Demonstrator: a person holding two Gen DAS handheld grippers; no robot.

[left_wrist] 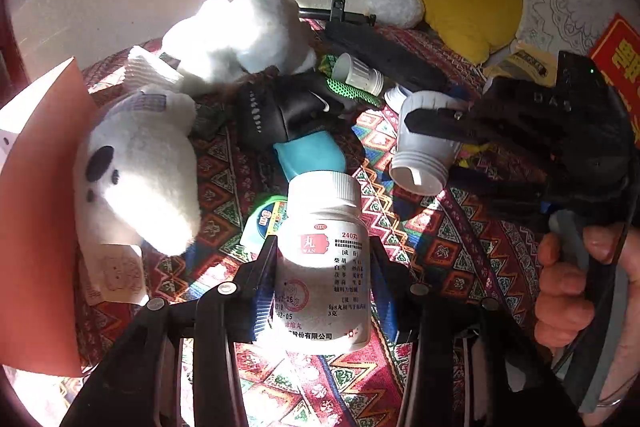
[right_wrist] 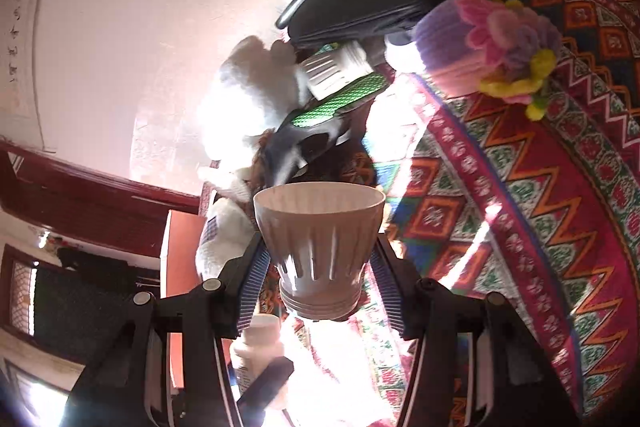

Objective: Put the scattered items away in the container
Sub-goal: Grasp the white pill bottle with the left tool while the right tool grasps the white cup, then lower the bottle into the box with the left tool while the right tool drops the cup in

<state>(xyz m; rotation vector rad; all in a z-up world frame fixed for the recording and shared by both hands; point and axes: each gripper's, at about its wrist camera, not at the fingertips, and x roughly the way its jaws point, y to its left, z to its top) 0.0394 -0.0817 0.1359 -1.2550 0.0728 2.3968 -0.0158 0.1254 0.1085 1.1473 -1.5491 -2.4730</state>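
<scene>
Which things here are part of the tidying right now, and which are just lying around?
In hand:
- white pill bottle, clamped in the left hand-held gripper
- white slotted cup, clamped in the right hand-held gripper

Lying about on the patterned cloth:
- white plush toy
- black shoe
- teal object
- second slotted cup
- yellow cushion

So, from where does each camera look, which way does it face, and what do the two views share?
Left wrist: on the left gripper, facing down at its white pill bottle and the patterned cloth; the right hand shows.
Right wrist: on the right gripper, facing across the cloth at its ribbed white plastic cup; only its fingers show.
Shared: bottle, cup, white plush toy, black pouch.
</scene>
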